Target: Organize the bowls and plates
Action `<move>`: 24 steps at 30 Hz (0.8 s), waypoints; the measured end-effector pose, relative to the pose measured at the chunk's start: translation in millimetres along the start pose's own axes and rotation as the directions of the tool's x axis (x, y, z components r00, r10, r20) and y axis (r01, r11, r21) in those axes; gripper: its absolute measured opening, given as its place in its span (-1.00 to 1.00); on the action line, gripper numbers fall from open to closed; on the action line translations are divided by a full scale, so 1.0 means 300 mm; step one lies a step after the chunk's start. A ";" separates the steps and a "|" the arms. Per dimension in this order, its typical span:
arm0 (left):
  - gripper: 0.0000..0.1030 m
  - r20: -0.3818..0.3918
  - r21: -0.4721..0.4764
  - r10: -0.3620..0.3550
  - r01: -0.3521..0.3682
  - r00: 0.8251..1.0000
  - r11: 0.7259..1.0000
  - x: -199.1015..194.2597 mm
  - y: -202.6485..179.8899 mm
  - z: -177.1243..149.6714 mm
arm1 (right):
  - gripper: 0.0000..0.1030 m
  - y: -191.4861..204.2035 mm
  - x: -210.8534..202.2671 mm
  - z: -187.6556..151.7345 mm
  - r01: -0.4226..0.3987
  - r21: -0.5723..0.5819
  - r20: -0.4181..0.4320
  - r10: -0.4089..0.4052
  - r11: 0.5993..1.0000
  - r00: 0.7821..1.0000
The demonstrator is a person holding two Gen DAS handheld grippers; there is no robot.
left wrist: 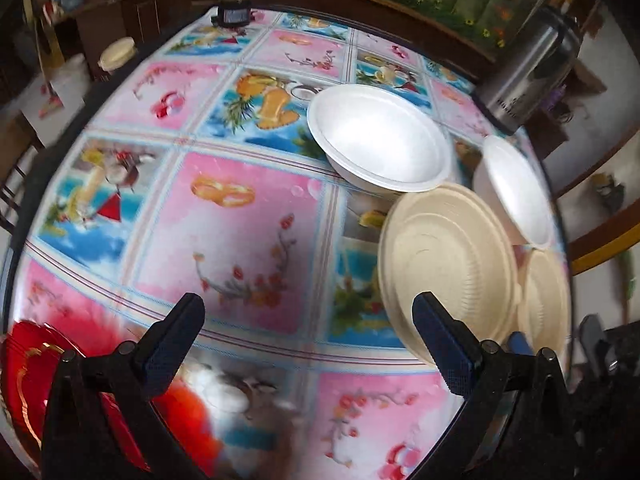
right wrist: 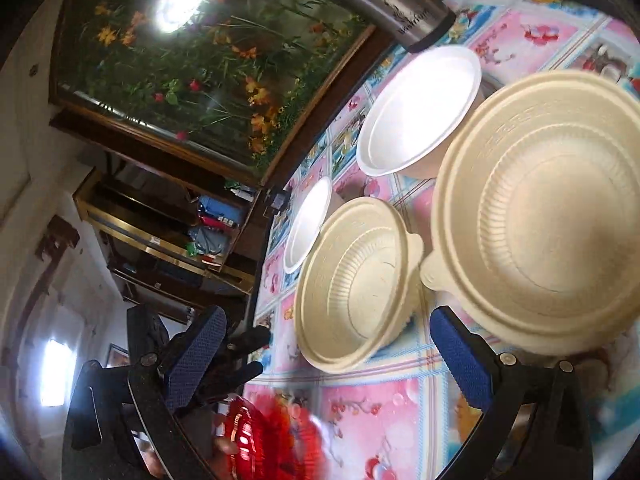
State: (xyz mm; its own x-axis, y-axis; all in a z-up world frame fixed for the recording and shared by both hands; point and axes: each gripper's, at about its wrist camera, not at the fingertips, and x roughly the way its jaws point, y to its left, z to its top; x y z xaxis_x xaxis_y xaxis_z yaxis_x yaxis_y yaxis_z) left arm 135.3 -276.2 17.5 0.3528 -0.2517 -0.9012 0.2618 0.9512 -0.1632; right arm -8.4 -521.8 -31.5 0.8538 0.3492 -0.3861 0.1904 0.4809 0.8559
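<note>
A round table (left wrist: 240, 240) under a glossy patterned cloth fills both views, and the dishes sit together on one side of it. Largest is a cream bowl (right wrist: 552, 216) with a ribbed wall and a small tab at its rim; in the right wrist view it lies just beyond the right gripper (right wrist: 332, 344), whose blue-padded jaws stand wide apart and hold nothing. Beside it sits a smaller cream bowl (right wrist: 356, 284) of the same make. Behind these are 2 white foam bowls — the nearer white bowl (right wrist: 420, 112) close to a steel flask (right wrist: 384, 4), the farther white bowl (right wrist: 308, 224) seen almost edge-on. Smallest in view is a red plate (left wrist: 24, 380) with gold trim, at the table edge under the left gripper (left wrist: 308, 344); that gripper's jaws are also spread and empty, hovering over bare cloth with the cream bowls to its right. All 4 bowls look thin, light and disposable; the foam probably dents under a hard squeeze, so the rim is likely the best place to pinch, gently. The cream bowls seem stiffer, their tabs a handy hold, and may nest — though sizes differ.
</note>
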 end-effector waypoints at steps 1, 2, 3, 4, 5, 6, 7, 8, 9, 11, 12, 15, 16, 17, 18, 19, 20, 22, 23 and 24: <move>1.00 0.008 0.015 0.023 -0.023 1.000 1.000 0.001 -0.007 0.001 | 0.99 -0.004 0.010 0.002 -0.002 0.010 -0.001 0.002 1.000 1.000; 1.00 0.023 0.026 0.039 -0.040 0.999 0.999 -0.004 -0.015 0.000 | 0.99 -0.010 0.018 0.006 -0.002 0.016 0.008 0.002 1.000 1.000; 1.00 0.039 0.033 0.053 -0.054 0.998 0.998 -0.010 -0.016 0.003 | 0.99 -0.013 0.020 0.008 -0.004 0.015 0.014 0.003 1.000 1.000; 1.00 0.065 0.046 0.077 -0.080 0.995 0.996 -0.016 -0.029 -0.003 | 0.99 -0.013 0.020 0.011 -0.008 0.009 0.017 0.007 1.000 1.000; 1.00 0.083 0.055 0.095 -0.100 0.992 0.994 -0.018 -0.038 -0.001 | 0.99 -0.014 0.019 0.014 -0.013 -0.003 0.016 0.013 1.000 1.000; 1.00 0.102 0.062 0.122 -0.129 0.987 0.990 -0.020 -0.050 -0.005 | 0.99 -0.014 0.020 0.018 -0.018 -0.009 0.015 0.018 1.000 1.000; 1.00 0.123 0.066 0.156 -0.165 0.980 0.984 -0.019 -0.062 -0.003 | 0.99 -0.017 0.020 0.016 -0.026 -0.013 0.014 0.026 1.000 1.000; 1.00 0.142 0.069 0.180 -0.191 0.973 0.979 -0.018 -0.070 0.002 | 0.99 -0.023 0.021 0.017 -0.034 -0.011 0.011 0.034 0.999 0.999; 1.00 0.165 0.075 0.204 -0.219 0.965 0.973 -0.018 -0.083 0.003 | 0.99 -0.028 0.025 0.015 -0.037 -0.007 0.005 0.037 0.999 0.999; 1.00 0.202 0.083 0.240 -0.260 0.950 0.962 -0.018 -0.109 -0.006 | 0.99 -0.023 0.031 0.011 -0.019 -0.027 0.001 0.019 0.999 1.000; 1.00 0.214 0.083 0.240 -0.263 0.947 0.961 -0.018 -0.119 -0.010 | 0.99 -0.018 0.030 0.008 -0.006 -0.038 0.009 0.007 0.999 1.000; 1.00 0.227 0.059 0.218 -0.237 0.949 0.970 -0.014 -0.134 -0.018 | 0.99 -0.010 0.035 0.005 0.003 -0.055 0.018 -0.002 0.999 1.000; 1.00 0.219 0.050 0.219 -0.235 0.951 0.971 -0.008 -0.133 -0.018 | 0.99 -0.009 0.041 0.008 0.008 -0.053 0.013 -0.007 0.999 1.000; 1.00 0.207 0.039 0.223 -0.236 0.952 0.971 0.004 -0.131 -0.017 | 0.99 -0.011 0.046 0.008 0.019 -0.053 0.009 -0.019 0.998 1.000; 1.00 0.196 0.034 0.229 -0.240 0.953 0.970 0.014 -0.130 -0.018 | 0.99 -0.014 0.048 0.008 0.036 -0.055 0.010 -0.035 0.998 0.999; 1.00 0.183 0.032 0.235 -0.245 0.955 0.969 0.027 -0.129 -0.017 | 0.98 -0.016 0.045 0.009 0.043 -0.058 0.014 -0.042 0.997 0.999; 1.00 0.166 0.029 0.239 -0.247 0.957 0.969 0.041 -0.127 -0.018 | 0.98 -0.015 0.046 0.010 0.044 -0.063 0.018 -0.043 0.997 0.999; 1.00 0.148 0.020 0.231 -0.236 0.962 0.971 0.055 -0.118 -0.018 | 0.98 -0.007 0.048 0.007 0.045 -0.073 0.017 -0.044 0.996 0.999; 1.00 0.137 0.010 0.226 -0.230 0.964 0.973 0.061 -0.111 -0.018 | 0.97 -0.001 0.051 0.004 0.049 -0.084 0.018 -0.048 0.995 0.999; 1.00 0.127 0.005 0.220 -0.222 0.967 0.975 0.066 -0.108 -0.018 | 0.95 0.009 0.052 0.002 0.058 -0.102 0.024 -0.056 0.993 0.998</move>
State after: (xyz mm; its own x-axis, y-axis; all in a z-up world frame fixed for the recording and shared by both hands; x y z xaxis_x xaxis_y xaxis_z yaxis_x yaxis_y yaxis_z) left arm 128.9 -311.0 2.6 0.5128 -0.0567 -0.8566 0.1810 0.9825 0.0433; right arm 5.7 -515.5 -35.2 0.8532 0.3022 -0.4251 0.1893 0.5801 0.7922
